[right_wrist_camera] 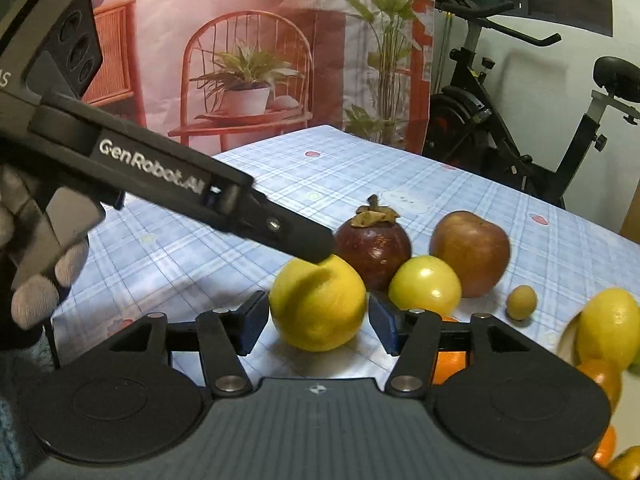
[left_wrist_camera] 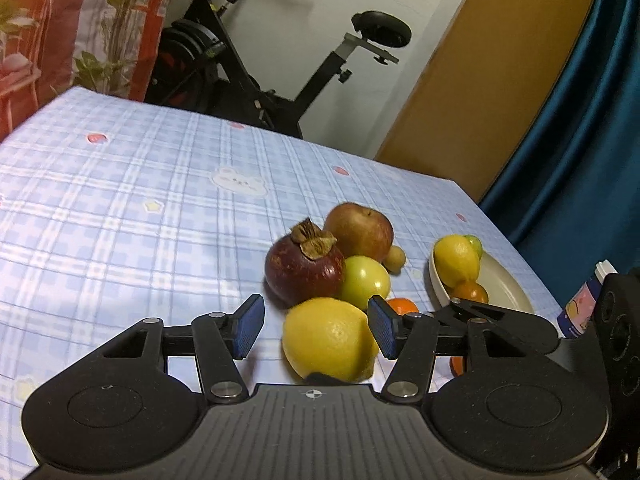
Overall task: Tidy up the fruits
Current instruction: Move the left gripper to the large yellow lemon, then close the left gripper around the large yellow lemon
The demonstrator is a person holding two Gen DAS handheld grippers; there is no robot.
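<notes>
Both grippers converge on the near lemon (right_wrist_camera: 318, 306) lying on the bench (left_wrist_camera: 120, 200) at the front of the fruit cluster. The right gripper (right_wrist_camera: 316, 326) is spread wide and empty, the lemon dead ahead at twelve o'clock between its pads. The left gripper (left_wrist_camera: 316, 326), equally wide and empty, has it slightly toward one o'clock. The right looks better centred. The bowl (left_wrist_camera: 508, 280) waits at two o'clock.

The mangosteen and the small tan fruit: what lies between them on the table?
In the right wrist view, the green-yellow fruit lies between the mangosteen and the small tan fruit, with the apple just behind it.
</notes>
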